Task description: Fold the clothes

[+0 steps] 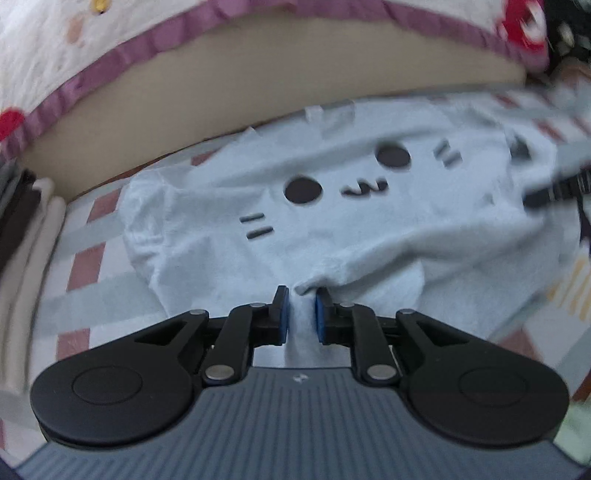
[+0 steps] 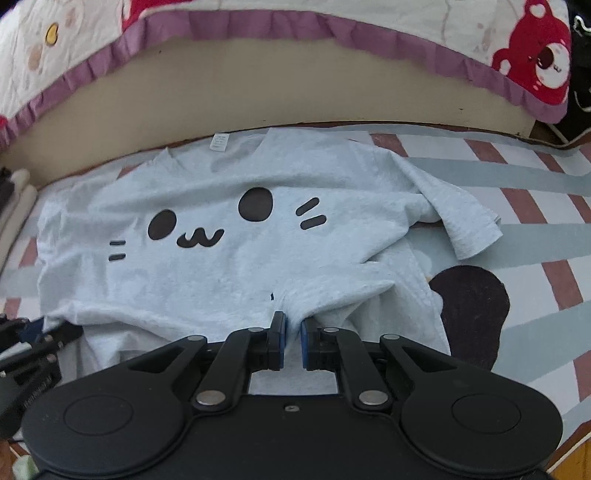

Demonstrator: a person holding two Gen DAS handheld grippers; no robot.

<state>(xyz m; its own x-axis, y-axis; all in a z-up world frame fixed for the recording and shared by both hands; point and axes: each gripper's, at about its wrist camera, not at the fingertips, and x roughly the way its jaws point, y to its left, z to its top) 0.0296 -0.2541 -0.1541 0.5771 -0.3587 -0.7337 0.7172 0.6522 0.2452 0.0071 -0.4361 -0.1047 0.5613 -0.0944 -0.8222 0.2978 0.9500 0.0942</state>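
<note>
A pale grey T-shirt (image 1: 332, 229) (image 2: 221, 266) with a black cat-face print lies spread on a striped mat. In the left wrist view my left gripper (image 1: 301, 299) is shut on a pinched fold at the shirt's near hem, cloth bunched between its blue pads. In the right wrist view my right gripper (image 2: 293, 325) is shut on another fold of the near hem. One sleeve (image 2: 458, 221) lies folded out to the right. The right gripper shows as a black blur at the left view's right edge (image 1: 554, 188); the left gripper's body shows at the lower left of the right view (image 2: 29, 354).
The mat (image 2: 535, 206) has red-brown and grey-blue stripes. A beige bed base (image 2: 295, 88) runs along the far side, with a white quilt with a purple ruffle (image 2: 258, 26) hanging over it. A dark brown patch (image 2: 472, 310) lies on the mat at right.
</note>
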